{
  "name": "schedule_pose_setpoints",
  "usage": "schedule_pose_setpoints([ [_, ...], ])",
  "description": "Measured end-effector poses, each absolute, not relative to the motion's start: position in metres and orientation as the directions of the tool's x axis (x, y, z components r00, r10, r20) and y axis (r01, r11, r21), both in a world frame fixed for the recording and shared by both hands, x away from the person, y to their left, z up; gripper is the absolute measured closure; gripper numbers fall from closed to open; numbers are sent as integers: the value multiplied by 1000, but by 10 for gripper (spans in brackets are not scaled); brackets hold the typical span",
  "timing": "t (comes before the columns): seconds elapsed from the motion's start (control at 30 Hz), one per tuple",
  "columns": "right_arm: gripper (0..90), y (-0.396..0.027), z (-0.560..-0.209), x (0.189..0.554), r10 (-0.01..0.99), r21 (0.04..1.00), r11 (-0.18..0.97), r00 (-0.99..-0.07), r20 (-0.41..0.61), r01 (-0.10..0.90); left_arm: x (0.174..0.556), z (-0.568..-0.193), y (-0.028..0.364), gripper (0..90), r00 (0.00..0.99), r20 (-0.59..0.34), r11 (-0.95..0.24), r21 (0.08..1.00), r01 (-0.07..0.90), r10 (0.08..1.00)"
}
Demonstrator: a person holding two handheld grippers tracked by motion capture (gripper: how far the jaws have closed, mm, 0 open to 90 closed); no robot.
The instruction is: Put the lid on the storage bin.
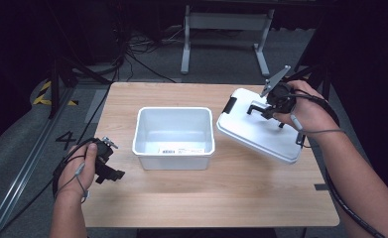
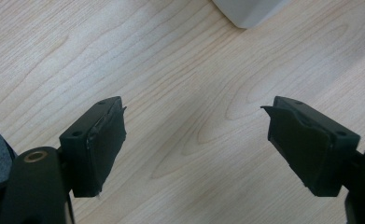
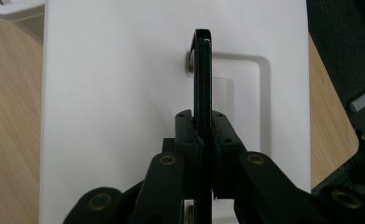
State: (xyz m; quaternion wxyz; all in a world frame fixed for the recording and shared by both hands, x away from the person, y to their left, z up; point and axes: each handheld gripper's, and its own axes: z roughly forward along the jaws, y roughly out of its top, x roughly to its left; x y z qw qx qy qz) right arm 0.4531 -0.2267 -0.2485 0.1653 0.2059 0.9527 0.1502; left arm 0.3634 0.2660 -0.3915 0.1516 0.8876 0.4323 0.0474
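An open white bin (image 1: 174,161) stands in the middle of the wooden table. To its right is the white lid (image 1: 261,136), tilted, with its left end close to the bin's right rim. My right gripper (image 1: 261,108) is shut on the lid's black handle (image 1: 255,105). In the right gripper view the jaws (image 3: 202,123) clamp that upright handle (image 3: 202,70) above the lid (image 3: 115,93). My left gripper (image 1: 113,174) hovers low over the table left of the bin, open and holding nothing. The left gripper view shows its wide-apart jaws (image 2: 194,109) over bare wood, with a bin corner (image 2: 248,9) at the top.
The table (image 1: 206,198) has free room in front of the bin and behind it. A black latch (image 1: 229,105) sits at the lid's left end. On the floor behind lie cables (image 1: 132,54) and a grey metal frame (image 1: 226,29).
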Motion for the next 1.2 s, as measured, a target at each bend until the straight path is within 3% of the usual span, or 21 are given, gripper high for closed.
schedule_pose_setpoints([
  [0.67, 845, -133, -230, 454, 258, 355, 923, -926, -277, 151, 363, -386, 270, 198, 625, -48, -577, 334, 745, 779],
  [1.2, 846, -81, -230, 462, 173, 369, 927, -950, -261, 68, 351, -388, 283, 200, 610, -42, -556, 367, 746, 791],
])
